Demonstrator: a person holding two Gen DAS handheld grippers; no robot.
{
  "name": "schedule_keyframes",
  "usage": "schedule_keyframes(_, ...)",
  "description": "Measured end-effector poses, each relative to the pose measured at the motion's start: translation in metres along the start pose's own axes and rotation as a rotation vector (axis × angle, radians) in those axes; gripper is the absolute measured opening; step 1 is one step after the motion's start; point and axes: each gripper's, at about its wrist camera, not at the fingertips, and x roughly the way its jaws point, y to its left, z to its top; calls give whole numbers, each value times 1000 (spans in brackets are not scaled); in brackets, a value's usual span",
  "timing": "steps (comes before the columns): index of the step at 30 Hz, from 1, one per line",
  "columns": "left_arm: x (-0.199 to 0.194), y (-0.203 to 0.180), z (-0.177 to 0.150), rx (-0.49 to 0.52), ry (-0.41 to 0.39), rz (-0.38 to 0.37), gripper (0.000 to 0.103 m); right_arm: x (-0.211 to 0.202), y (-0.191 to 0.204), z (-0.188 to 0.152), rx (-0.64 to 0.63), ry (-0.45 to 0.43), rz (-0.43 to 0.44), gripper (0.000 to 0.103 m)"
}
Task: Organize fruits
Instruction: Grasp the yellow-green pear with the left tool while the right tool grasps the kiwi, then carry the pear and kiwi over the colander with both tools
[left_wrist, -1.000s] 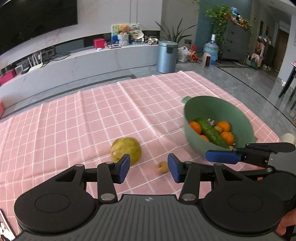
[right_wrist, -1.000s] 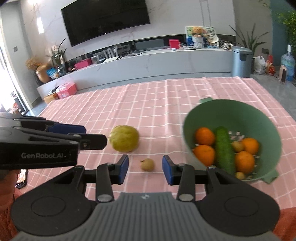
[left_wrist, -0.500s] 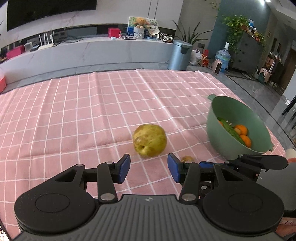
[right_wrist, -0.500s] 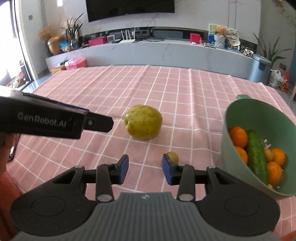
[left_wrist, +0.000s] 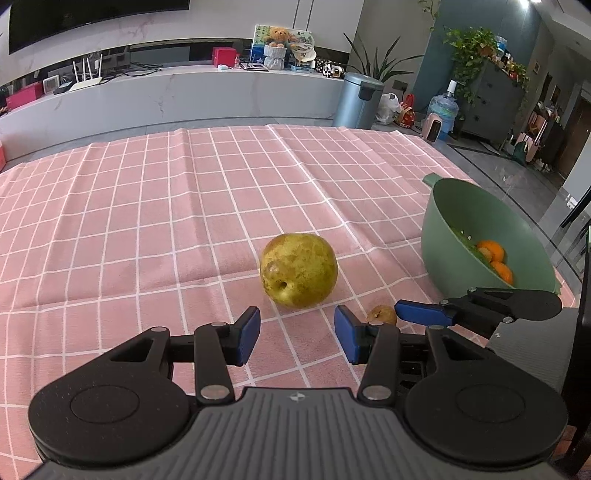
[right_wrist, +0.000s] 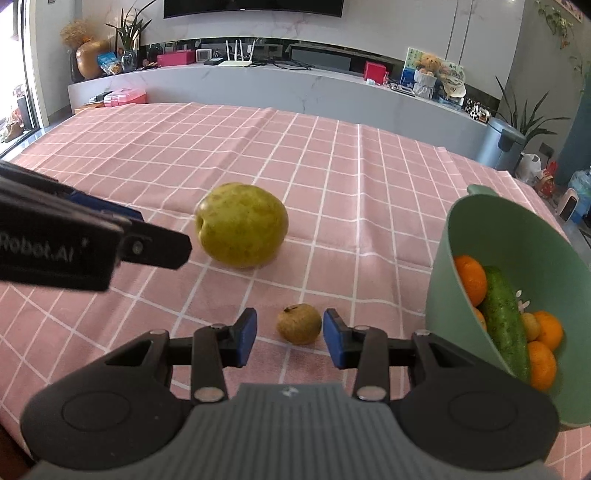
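Nearest the right-wrist lens, the right gripper (right_wrist: 289, 335) stands released, its blue pads flanking one small brown fruit (right_wrist: 299, 324) without touching it. At 10 o'clock the left gripper's side reads "obot.AI", partly cut off. From its own camera the left gripper (left_wrist: 297, 340) is likewise spread and bare, with one large yellow-green pear (left_wrist: 298, 270) just beyond at 12 o'clock on the pink checked tablecloth (left_wrist: 147, 206). At 3 o'clock a green bowl (right_wrist: 461, 236) holds one cucumber (right_wrist: 504, 325) and at least three oranges (right_wrist: 470, 280).
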Motion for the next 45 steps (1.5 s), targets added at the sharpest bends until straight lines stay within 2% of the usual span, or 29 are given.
schedule_keyframes(3,5,-3,0,3,4,6,55,4,1,0,3,-2,-8,34)
schedule_keyframes(4,6,-3,0,5,4,11,56,5,1,1,6,-1,-7,31)
schedule_keyframes(5,8,-4,0,7,1,19,60,7,0,1,10,4,-3,24)
schedule_keyframes(7,10,-6,3,13,-3,27,65,9,-1,1,21,7,5,24)
schedule_keyframes(11,20,-11,9,28,-22,51,70,9,-4,1,44,-4,14,23)
schedule_keyframes(19,41,-15,14,35,-19,84,80,7,-5,1,42,-73,-18,23)
schedule_keyframes(25,52,-9,18,-35,-12,79,82,11,-7,1,66,-72,-19,23)
schedule_keyframes(30,57,-11,21,-41,-20,59,81,12,-8,0,72,-70,-14,23)
schedule_keyframes(35,59,-13,22,-28,-28,71,74,11,-11,0,89,-70,-12,23)
schedule_keyframes(39,59,-16,21,-1,-46,76,74,12,-11,1,84,-67,-3,23)
schedule_keyframes(45,56,-13,18,-35,-56,78,73,5,-14,-1,99,-92,12,23)
